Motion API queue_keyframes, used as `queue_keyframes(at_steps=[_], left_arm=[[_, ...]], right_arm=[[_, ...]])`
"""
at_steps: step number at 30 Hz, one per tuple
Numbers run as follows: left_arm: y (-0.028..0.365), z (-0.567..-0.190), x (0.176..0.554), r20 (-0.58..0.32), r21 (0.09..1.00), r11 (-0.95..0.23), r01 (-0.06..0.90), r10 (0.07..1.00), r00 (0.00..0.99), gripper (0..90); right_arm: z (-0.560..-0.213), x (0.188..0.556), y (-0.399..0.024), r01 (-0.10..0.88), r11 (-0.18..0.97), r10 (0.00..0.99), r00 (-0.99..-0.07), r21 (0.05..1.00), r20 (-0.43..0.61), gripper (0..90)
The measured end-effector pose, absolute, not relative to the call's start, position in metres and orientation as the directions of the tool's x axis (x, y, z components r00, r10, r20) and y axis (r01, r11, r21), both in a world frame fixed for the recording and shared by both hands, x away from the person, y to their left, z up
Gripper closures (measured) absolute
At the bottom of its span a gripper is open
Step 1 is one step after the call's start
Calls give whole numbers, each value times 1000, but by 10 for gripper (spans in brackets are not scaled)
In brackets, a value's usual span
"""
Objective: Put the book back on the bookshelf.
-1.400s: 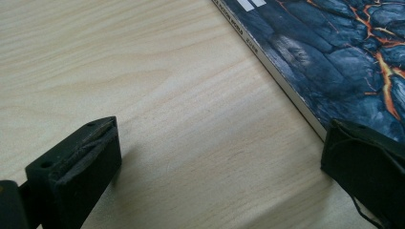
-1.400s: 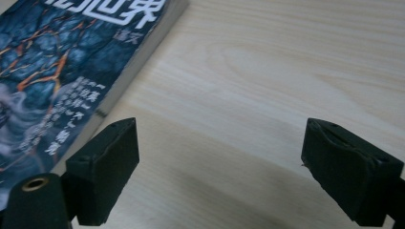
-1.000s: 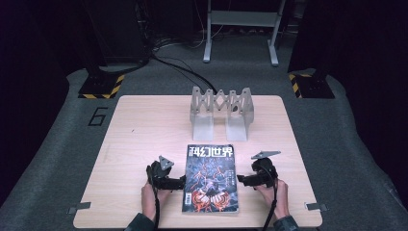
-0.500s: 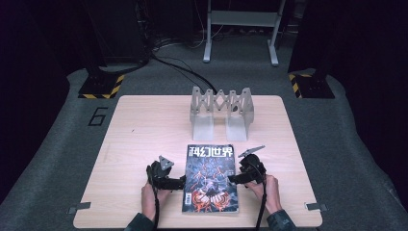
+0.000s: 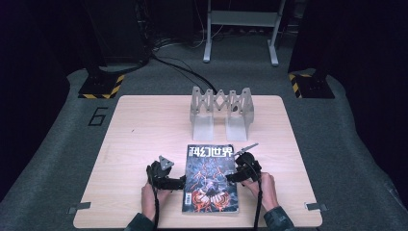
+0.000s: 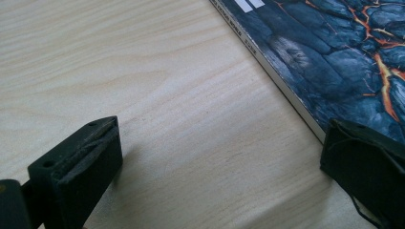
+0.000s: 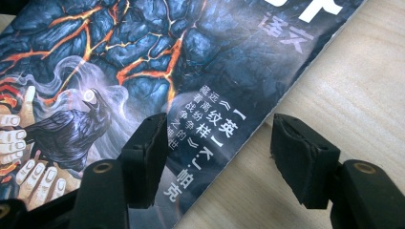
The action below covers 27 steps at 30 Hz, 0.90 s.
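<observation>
Even overhead light brightens the table (image 5: pixel 144 130); the surroundings at the frame edges fall into darkness. The high view is soft and grainy. Gripper views: sharp magazine (image 7: pixel 143 62) cover, slightly blurred foreground, soft shadows beneath.

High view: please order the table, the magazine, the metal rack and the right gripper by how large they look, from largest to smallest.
1. table
2. magazine
3. metal rack, somewhat smaller than the magazine, though it stands farther from the camera
4. right gripper

Lab, hazard-taped stands (image 5: pixel 102 85), floor cables (image 5: pixel 173 67)
</observation>
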<state>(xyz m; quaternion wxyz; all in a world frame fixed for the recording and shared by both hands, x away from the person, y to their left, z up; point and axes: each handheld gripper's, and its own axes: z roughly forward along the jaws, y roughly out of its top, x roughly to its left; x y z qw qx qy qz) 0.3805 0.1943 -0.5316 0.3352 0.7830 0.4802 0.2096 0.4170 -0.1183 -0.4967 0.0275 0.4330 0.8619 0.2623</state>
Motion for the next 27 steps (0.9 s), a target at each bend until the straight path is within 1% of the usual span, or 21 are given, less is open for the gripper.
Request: queue_keyframes(at_steps=[5,6,7,12,15,18,22,27], left_arm=[[195,-531,380,12,722,-325,611,889,458,9],[196,-531,380,22,721,-342,602,880,474,19],[194,-531,379,6,729,-320,605,887,462,27],[194,-531,379,5,729,-321,605,886,464,27],[194,-531,379,9,728,-325,604,885,465,27],[194,-531,379,9,728,-325,603,885,466,28],[194,-531,379,9,728,-325,604,885,465,27],[194,-531,379,6,728,-322,605,886,464,27]], right_arm=[[-496,420,-116,739,486,763,-619,466,186,373],[-496,420,-116,740,485,763,-619,465,189,372],[-496,420,-116,741,483,763,-617,466,192,369],[-496,421,-117,749,470,760,-612,466,217,353],[-496,421,-119,759,463,761,-605,458,233,355],[-497,422,-123,759,444,753,-605,477,261,370],[-498,421,-125,762,432,753,-600,483,273,394],[-498,420,-127,764,419,749,-597,491,289,395]])
